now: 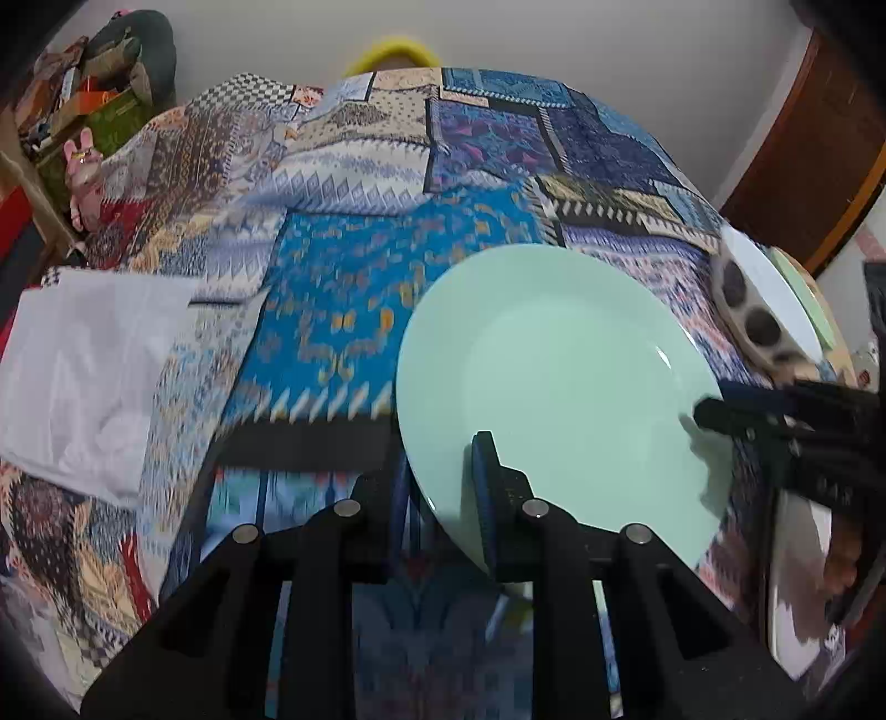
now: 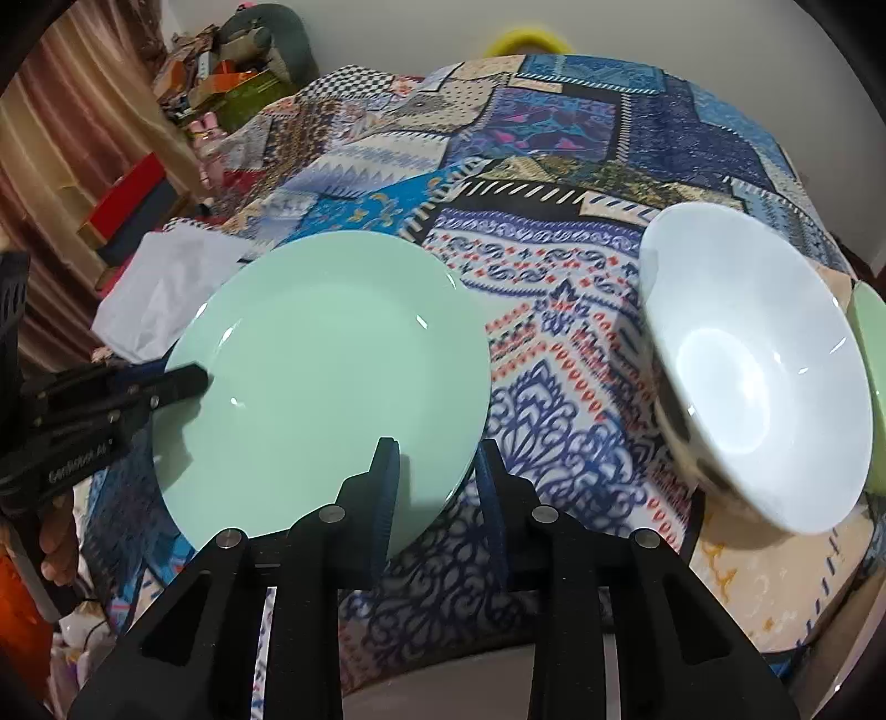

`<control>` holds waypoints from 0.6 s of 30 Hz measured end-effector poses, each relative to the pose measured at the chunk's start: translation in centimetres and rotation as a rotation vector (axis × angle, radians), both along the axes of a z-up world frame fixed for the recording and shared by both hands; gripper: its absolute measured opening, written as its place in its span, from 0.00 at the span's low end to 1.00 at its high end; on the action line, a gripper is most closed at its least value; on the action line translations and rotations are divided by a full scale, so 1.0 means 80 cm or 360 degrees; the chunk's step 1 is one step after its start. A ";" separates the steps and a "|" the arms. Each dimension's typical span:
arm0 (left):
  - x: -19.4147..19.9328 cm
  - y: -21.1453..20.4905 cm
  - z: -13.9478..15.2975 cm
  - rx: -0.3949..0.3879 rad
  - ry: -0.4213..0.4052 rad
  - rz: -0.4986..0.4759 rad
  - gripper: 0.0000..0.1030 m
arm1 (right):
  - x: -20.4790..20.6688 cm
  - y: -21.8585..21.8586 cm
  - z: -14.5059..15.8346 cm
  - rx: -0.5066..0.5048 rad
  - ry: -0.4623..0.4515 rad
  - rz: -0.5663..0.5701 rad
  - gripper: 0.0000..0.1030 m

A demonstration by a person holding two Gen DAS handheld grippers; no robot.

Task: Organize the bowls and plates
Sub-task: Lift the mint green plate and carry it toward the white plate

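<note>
A pale green plate [image 1: 554,365] [image 2: 332,360] hangs tilted over the patterned tablecloth [image 1: 343,310]. My left gripper [image 1: 443,471] is shut on its near rim, one finger on top and one underneath; the right wrist view shows it at the plate's left side [image 2: 188,382]. On the opposite rim my right gripper [image 2: 437,459] is shut the same way, and it enters the left wrist view from the right [image 1: 714,412]. A white bowl [image 2: 758,376] [image 1: 769,299] with dark spots outside stands to the right, blurred. Behind it peeks a second green plate [image 2: 872,387].
A white crumpled cloth [image 1: 83,376] [image 2: 160,288] lies on the table's left side. Boxes and clutter [image 2: 221,72] pile up beyond the far left edge. A yellow object [image 1: 396,52] shows behind the table. A person's hand [image 2: 55,543] holds the left gripper.
</note>
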State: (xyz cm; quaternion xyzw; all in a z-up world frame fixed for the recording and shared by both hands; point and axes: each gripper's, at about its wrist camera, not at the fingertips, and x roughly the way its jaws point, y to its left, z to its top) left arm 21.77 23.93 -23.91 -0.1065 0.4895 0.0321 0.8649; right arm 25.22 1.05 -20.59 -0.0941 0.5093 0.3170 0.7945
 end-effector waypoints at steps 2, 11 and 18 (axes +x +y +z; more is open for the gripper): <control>-0.014 -0.002 0.000 -0.0023 0.0011 -0.0004 0.21 | -0.003 -0.001 -0.001 0.0011 0.0019 0.0015 0.24; -0.022 0.002 -0.003 -0.0083 0.0053 0.0013 0.21 | 0.001 0.003 -0.009 0.0012 0.0039 0.0040 0.22; -0.011 0.005 -0.009 -0.0100 0.0031 0.0036 0.23 | 0.000 0.013 -0.013 -0.0015 0.0002 0.0054 0.23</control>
